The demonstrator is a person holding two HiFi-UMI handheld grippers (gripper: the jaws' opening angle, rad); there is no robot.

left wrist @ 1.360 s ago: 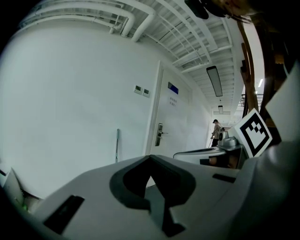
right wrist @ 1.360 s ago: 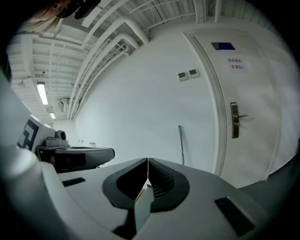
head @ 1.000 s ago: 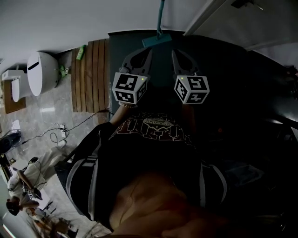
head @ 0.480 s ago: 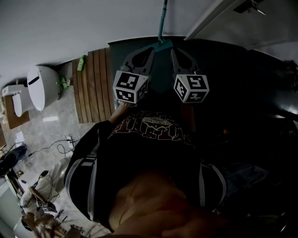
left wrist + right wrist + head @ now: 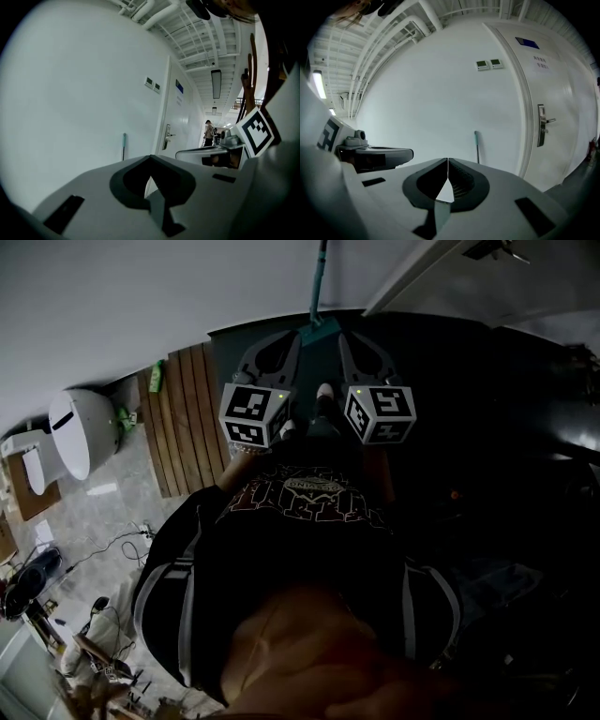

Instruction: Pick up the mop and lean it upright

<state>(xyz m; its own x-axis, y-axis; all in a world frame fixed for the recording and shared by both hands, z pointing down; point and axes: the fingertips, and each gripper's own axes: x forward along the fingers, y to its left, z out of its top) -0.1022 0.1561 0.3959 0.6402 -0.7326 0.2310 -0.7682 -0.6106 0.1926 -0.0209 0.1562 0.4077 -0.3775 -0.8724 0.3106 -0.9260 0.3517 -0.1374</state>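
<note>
No legible text or numbers

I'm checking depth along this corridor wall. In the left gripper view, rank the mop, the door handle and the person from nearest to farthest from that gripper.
1. Mop, against the wall ahead, left of centre.
2. Door handle, farther along that wall, to the mop's right.
3. Person, far off in the background, rightmost of the three.
</note>
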